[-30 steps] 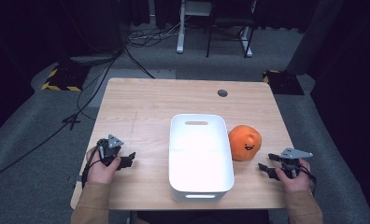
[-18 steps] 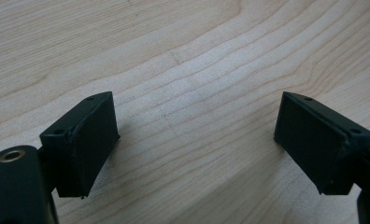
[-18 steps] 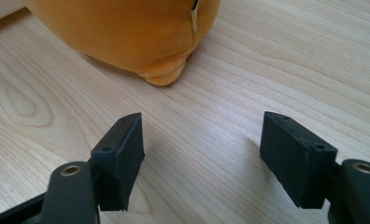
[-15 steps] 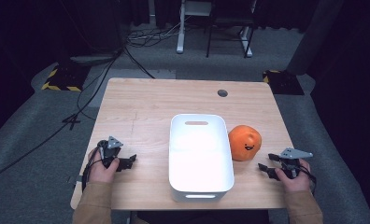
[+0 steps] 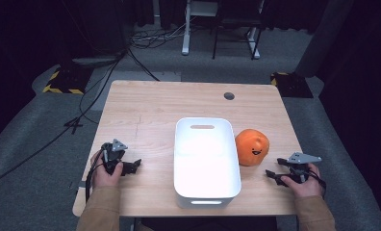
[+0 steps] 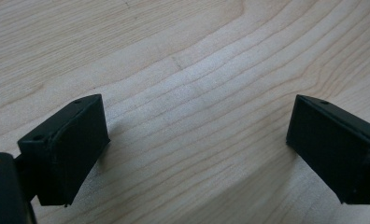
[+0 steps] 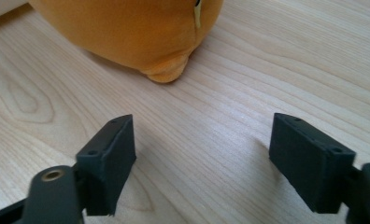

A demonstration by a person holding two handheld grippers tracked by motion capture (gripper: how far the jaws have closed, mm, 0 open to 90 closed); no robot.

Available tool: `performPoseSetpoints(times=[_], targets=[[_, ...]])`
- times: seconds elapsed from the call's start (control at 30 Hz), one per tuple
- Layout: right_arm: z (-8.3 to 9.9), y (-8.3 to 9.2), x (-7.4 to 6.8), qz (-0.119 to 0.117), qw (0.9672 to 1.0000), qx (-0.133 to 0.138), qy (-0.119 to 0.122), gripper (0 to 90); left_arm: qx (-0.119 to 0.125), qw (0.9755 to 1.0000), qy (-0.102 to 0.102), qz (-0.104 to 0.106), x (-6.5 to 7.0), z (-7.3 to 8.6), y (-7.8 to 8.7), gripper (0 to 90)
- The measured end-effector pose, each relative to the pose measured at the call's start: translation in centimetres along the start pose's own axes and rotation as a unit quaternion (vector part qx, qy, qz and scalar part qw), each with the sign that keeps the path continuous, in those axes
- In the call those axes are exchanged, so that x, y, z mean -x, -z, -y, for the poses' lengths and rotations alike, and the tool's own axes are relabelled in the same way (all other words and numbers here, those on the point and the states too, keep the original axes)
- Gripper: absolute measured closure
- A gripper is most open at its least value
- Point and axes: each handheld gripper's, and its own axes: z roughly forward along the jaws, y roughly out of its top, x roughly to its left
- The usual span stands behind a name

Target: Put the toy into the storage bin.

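Observation:
A white plastic bin (image 5: 207,190) stands in the middle of the wooden table (image 5: 150,106), and it holds nothing. An orange plush ball with a small face (image 5: 251,147) lies against the bin's right side. My right gripper (image 5: 271,174) rests on the table just right of the plush; its jaws have just been opening and stand open with nothing between them. In the right gripper view the plush (image 7: 136,32) lies a short way beyond the gripper (image 7: 202,128). My left gripper (image 5: 131,166) lies left of the bin. Its jaws have just been opening too, over bare wood (image 6: 197,121).
A round cable hole (image 5: 229,96) sits near the table's far right. Beyond the table on the grey floor are cables (image 5: 107,72), a black and yellow striped edge (image 5: 58,89) at the far left, and chair and desk legs (image 5: 217,33).
The left hand has shifted slightly toward the table's near edge. The right hand, the bin and the plush have stayed where they were.

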Motion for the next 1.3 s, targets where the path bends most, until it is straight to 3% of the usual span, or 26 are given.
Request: performPoseSetpoints(times=[0.1, 0.27, 0.53, 0.77, 1.13, 1.3], targets=[[-0.1, 0.3, -0.1, 0.001, 1.0, 0.0, 0.0, 39.0, 0.0, 1.0, 0.0, 0.0, 0.0, 0.0, 0.0, 5.8], [-1.1, 1.6, -0.1, -0.016, 0.9996, 0.02, -0.01, 40.4, 0.002, 1.0, 0.001, -0.001, 0.0, 0.0, -0.1, 5.6], [-2.8, 3.7, -0.4, -0.042, 0.9983, 0.04, 0.007, 51.2, 0.001, 1.0, -0.001, -0.001, 0.0, 0.0, -0.1, 5.5], [-5.1, 4.6, -0.6, -0.055, 0.9958, 0.066, 0.031, 52.6, 0.0, 0.9999, -0.013, 0.007, -0.3, -0.1, -0.1, 5.2], [-7.8, 5.7, -1.0, -0.074, 0.9909, 0.106, 0.039, 52.7, 0.0, 0.9999, -0.013, 0.007, -0.3, -0.1, -0.1, 5.2], [-8.6, 5.7, -0.9, -0.095, 0.9865, 0.128, 0.035, 53.0, 0.0, 0.9999, -0.013, 0.007, -0.2, -0.1, -0.1, 5.2]])
